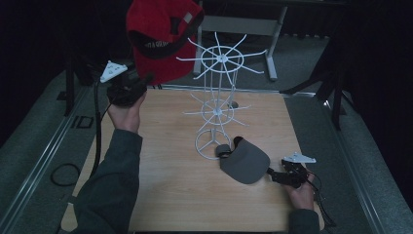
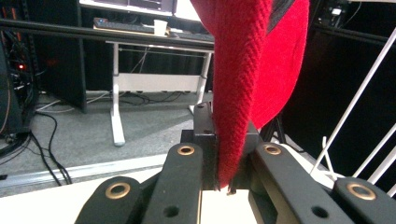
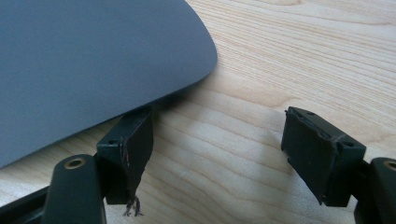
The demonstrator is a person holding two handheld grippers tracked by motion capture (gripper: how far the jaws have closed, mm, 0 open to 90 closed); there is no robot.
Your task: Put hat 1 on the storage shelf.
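Note:
A red cap (image 1: 160,36) hangs in the air at the upper left, beside the top spokes of a white wire rack (image 1: 220,92). My left gripper (image 1: 138,85) is shut on the cap's edge; in the left gripper view the red fabric (image 2: 243,84) rises from between the jaws. A grey visor (image 1: 243,163) lies on the wooden table (image 1: 165,185) by the rack's base ring. My right gripper (image 1: 275,175) rests on the table just right of the visor, open. In the right gripper view one fingertip (image 3: 128,144) sits under the grey visor brim (image 3: 93,60), the other stands apart.
The rack's base ring (image 1: 210,144) stands mid-table with two tiers of thin spokes above it. A white desk frame (image 1: 272,44) stands behind the table. A black cable (image 1: 63,173) lies on the floor at the left.

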